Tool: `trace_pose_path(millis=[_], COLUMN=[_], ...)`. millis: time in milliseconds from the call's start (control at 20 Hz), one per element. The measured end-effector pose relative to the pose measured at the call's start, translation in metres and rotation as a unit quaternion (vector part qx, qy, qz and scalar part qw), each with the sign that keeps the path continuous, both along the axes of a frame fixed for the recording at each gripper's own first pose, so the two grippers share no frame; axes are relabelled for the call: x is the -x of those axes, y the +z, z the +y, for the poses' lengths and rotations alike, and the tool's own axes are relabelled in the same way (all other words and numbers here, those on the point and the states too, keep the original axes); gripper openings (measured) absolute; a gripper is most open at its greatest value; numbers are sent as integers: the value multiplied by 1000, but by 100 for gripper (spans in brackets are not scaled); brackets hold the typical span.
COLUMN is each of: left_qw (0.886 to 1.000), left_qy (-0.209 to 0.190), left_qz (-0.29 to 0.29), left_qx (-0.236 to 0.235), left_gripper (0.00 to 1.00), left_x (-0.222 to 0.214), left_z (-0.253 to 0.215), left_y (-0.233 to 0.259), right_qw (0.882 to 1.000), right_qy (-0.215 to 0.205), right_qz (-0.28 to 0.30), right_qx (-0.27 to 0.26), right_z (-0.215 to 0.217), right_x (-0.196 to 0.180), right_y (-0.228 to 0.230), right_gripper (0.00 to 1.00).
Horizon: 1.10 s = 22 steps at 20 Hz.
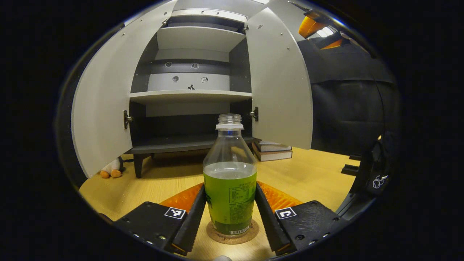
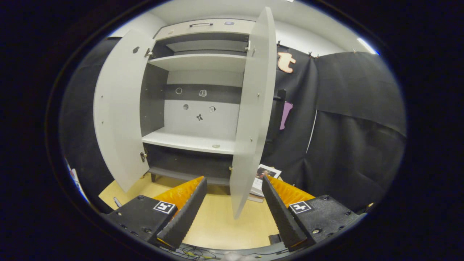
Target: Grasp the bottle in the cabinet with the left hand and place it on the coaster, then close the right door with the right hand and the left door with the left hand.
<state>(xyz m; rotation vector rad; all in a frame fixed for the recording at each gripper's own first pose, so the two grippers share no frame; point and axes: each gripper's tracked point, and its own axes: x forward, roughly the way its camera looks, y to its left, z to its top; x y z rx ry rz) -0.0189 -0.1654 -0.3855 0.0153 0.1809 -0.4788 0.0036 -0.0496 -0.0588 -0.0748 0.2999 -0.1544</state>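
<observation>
The left claw (image 1: 230, 217) has two long wedge-shaped fingers (image 1: 192, 221) with finely ribbed inner faces, each backed by a ridged orange strip and set on a black block studded with small screws. Each block carries a square white tag with a black pattern, and in the left gripper view a dark part with a small white emblem (image 1: 378, 181) shows at the right edge. The right claw (image 2: 233, 217) is built the same way, with ribbed fingers (image 2: 281, 214), orange ridged backing, black screw-fitted blocks and one patterned white tag on each.
</observation>
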Motion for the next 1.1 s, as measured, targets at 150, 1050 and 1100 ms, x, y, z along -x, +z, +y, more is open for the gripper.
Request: trace_pose_path(millis=[150,1050,1100], left_qw=[1000,996,995], left_qy=[-2,46,52], left_qz=[-2,-73,-75], left_qx=[-10,24,28], left_gripper=[76,96,96], left_x=[7,-5,-7], left_z=[0,33,38], left_y=[-5,196,212], right_qw=[1000,998,998], right_qy=[-1,9,11], right_qz=[6,-29,-33], right_qx=[-9,-46,-50], right_z=[0,10,13], right_x=[3,10,8], right_y=[-3,5,7], right_gripper=[100,99,99])
